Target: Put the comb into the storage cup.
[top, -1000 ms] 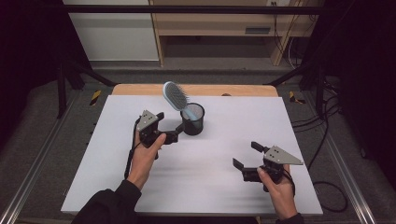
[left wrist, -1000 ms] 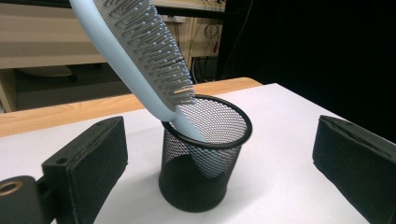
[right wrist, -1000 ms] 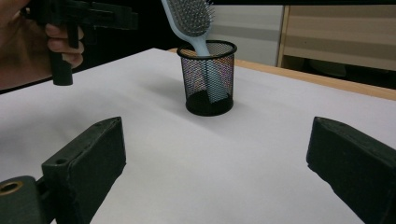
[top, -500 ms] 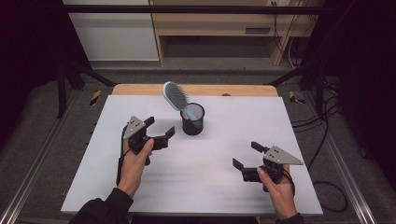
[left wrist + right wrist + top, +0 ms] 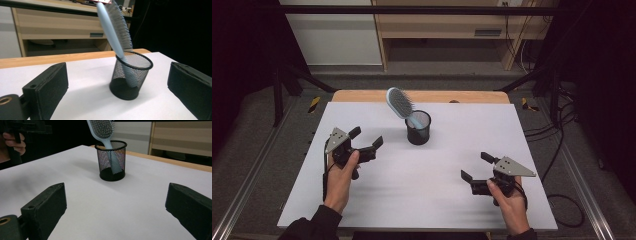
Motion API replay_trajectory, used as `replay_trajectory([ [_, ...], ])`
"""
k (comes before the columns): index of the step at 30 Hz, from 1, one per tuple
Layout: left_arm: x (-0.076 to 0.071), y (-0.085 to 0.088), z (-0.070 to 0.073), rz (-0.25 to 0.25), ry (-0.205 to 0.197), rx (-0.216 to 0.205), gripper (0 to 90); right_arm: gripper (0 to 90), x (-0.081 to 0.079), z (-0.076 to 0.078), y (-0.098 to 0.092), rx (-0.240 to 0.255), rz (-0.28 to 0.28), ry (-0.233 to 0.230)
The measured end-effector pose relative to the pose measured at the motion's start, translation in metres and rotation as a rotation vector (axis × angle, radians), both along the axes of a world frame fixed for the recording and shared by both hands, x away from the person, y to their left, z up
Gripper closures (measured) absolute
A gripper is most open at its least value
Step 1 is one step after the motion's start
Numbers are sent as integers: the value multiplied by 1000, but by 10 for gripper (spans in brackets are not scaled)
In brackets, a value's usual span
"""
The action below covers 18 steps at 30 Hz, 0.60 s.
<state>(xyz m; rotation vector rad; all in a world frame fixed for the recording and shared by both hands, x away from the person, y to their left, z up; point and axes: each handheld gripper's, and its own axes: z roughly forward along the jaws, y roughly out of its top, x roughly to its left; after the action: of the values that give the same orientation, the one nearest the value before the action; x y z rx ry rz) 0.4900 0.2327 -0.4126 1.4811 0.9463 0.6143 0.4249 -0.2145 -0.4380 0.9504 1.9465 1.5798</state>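
Note:
A black mesh cup stands upright near the middle of the white table. A pale blue hairbrush stands handle-down in it, its head leaning out to the back left. My left gripper is open, held to the left of the cup and apart from it, with nothing between its jaws. At the front right my right gripper is open too, pointing toward the cup from farther off.
A strip of bare wood edges the table's far side. Beyond it stand a wooden shelf unit and a white cabinet. Black stand legs and cables flank the table.
My left gripper has drawn back from the cup, moving left and toward the front, still open. The right gripper, cup and hairbrush have stayed put.

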Motion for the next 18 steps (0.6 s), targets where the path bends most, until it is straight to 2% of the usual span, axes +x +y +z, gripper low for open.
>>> replay_trajectory([
  [5, -4, 14, 3, 39, -9, 10, 16, 39, 0, 0, 1, -4, 3, 1],
  [18, -13, 37, 24, 59, -48, 8, 16, 39, 0, -1, 0, 0, -3, -3],
])
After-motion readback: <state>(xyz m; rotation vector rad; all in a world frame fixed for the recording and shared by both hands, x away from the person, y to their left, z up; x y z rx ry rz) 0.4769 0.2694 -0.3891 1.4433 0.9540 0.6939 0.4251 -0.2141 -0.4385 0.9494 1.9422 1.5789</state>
